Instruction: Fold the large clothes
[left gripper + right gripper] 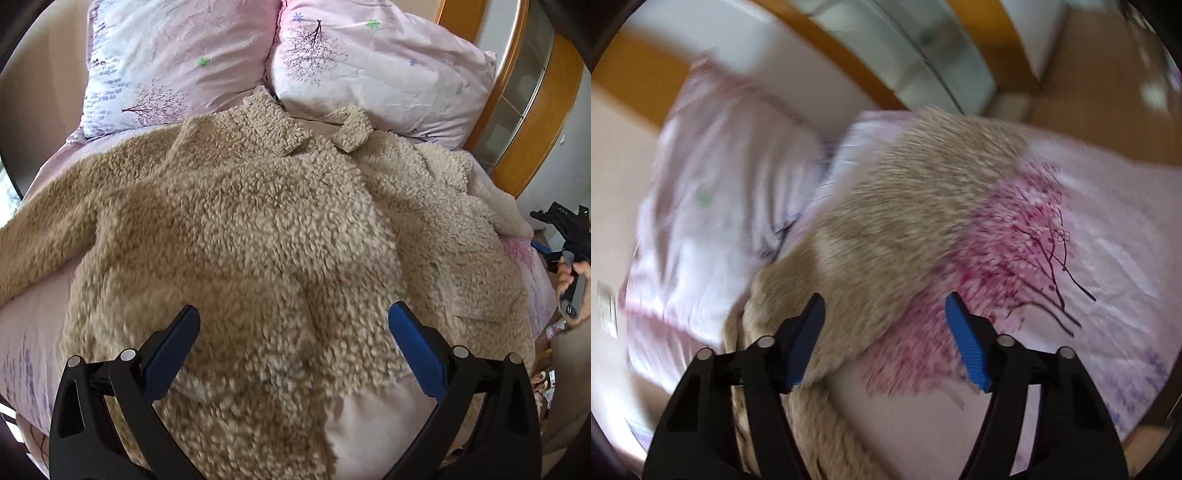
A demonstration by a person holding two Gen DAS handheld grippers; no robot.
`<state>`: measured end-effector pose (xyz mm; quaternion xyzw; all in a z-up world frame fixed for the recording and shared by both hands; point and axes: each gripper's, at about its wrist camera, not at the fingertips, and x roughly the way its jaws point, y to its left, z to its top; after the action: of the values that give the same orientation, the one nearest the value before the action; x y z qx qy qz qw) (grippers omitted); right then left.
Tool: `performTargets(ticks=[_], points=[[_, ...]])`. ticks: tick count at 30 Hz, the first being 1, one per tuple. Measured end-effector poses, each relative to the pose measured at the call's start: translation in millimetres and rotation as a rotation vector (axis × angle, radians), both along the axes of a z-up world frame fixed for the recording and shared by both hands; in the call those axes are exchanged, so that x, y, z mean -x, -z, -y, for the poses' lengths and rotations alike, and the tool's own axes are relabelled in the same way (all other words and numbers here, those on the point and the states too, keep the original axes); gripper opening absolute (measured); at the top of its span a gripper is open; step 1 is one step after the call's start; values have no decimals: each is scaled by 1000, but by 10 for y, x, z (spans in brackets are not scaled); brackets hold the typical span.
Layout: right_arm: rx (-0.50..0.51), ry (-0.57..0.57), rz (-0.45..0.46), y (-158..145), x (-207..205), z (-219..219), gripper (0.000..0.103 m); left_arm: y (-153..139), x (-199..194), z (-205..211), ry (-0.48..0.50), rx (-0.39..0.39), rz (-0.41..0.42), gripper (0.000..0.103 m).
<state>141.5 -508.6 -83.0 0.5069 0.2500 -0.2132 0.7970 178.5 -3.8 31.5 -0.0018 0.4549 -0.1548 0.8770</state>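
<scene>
Pink floral bedding covers the bed that serves as the folding surface, broad and soft enough to take a whole garment laid flat. Over it the left gripper hangs with its blue pads spread wide and nothing between them, aimed down at the lower middle of the coat, probably to survey or reach the hem. The right gripper is partly open and also empty; its pads straddle the edge of the coat where fleece meets the blossom-printed sheet, though that view is badly blurred. From the left view it shows at the far right edge, held in a hand off the bed's side. The coat lies front up and nearly spread, collar towards the two pillows at the wooden headboard, one sleeve stretched out to the left, the other side rumpled. I judge that no fold has begun; the right side likely wants flattening first.
</scene>
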Motion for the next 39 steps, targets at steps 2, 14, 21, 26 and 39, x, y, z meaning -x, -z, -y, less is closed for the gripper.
performTargets(ticks=[2,14,21,26,39], points=[[-63,27,11,115,-52,170,61,26,-114,7,6,-3,-28,102],[-142,170,27,386,-155,650,43,75,-501,-104,0,128,-45,102],[-41,162,27,318,-236,637,14,61,-665,-65,28,203,-77,102],[164,126,34,-78,-322,421,12,-1,-724,-40,37,218,-46,102],[787,-244,283,-1417,-717,-1384,11,-166,-839,-227,47,373,-18,97]])
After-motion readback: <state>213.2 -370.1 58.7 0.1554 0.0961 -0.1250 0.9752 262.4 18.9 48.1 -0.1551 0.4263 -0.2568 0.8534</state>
